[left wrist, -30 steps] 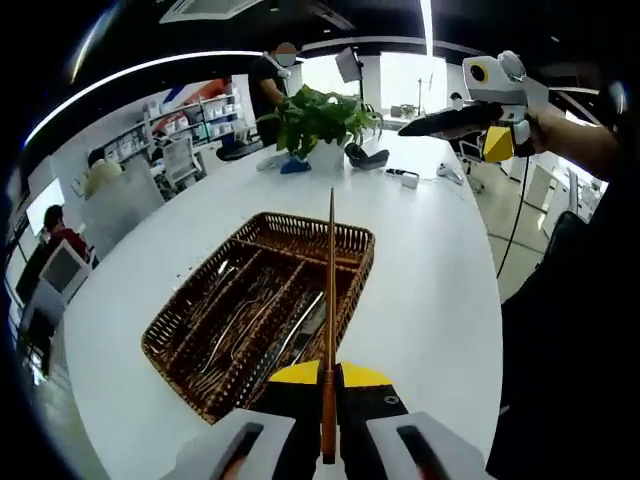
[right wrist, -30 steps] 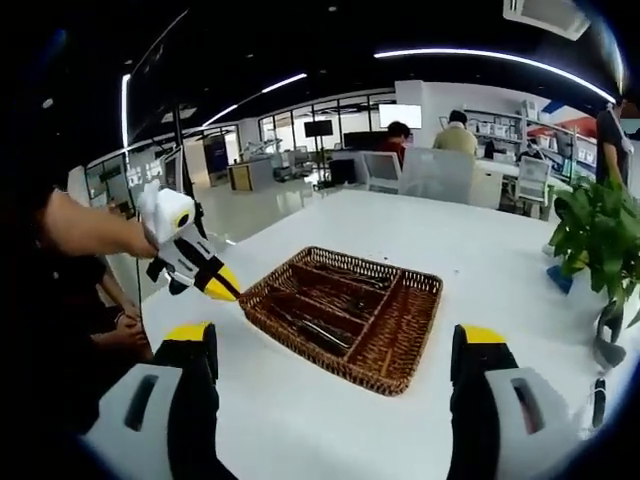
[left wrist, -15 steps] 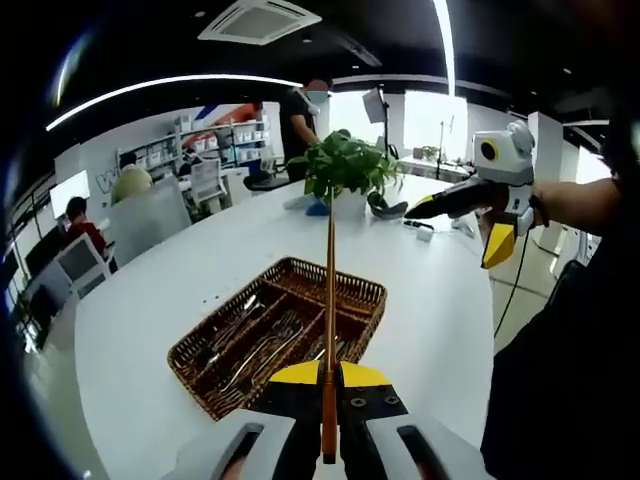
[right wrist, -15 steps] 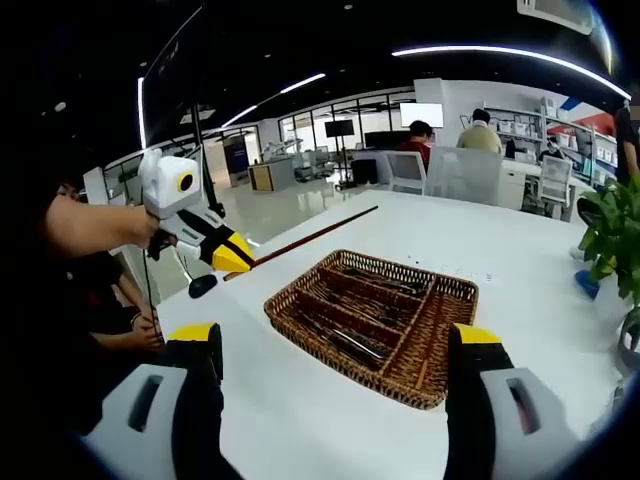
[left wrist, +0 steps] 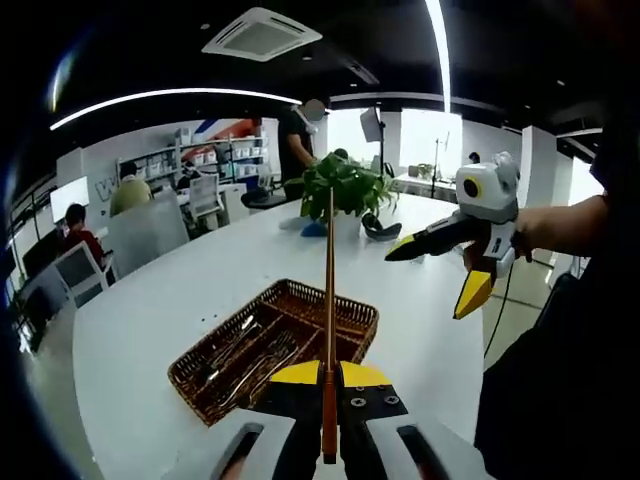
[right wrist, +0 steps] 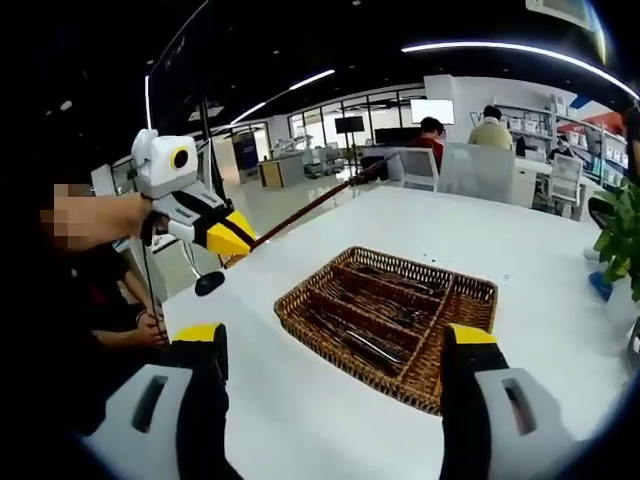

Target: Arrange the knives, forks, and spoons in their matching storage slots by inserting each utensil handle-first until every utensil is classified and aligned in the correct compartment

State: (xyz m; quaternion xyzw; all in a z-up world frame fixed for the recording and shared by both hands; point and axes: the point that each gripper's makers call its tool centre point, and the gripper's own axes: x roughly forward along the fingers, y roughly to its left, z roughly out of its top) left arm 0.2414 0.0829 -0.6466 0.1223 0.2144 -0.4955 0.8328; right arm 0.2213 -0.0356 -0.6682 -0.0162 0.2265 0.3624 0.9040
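Copper-coloured slim utensil [left wrist: 329, 300] in left gripper [left wrist: 328, 378]

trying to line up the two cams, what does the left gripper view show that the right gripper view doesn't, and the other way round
Left gripper view alone: the potted plant's white pot and the open right gripper held above the table. Right gripper view alone: the left gripper seen from the side, shut on the long brown stick, and a row of glass-walled rooms behind. Both share the white table, the wicker cutlery tray with utensils in its slots, and that stick.
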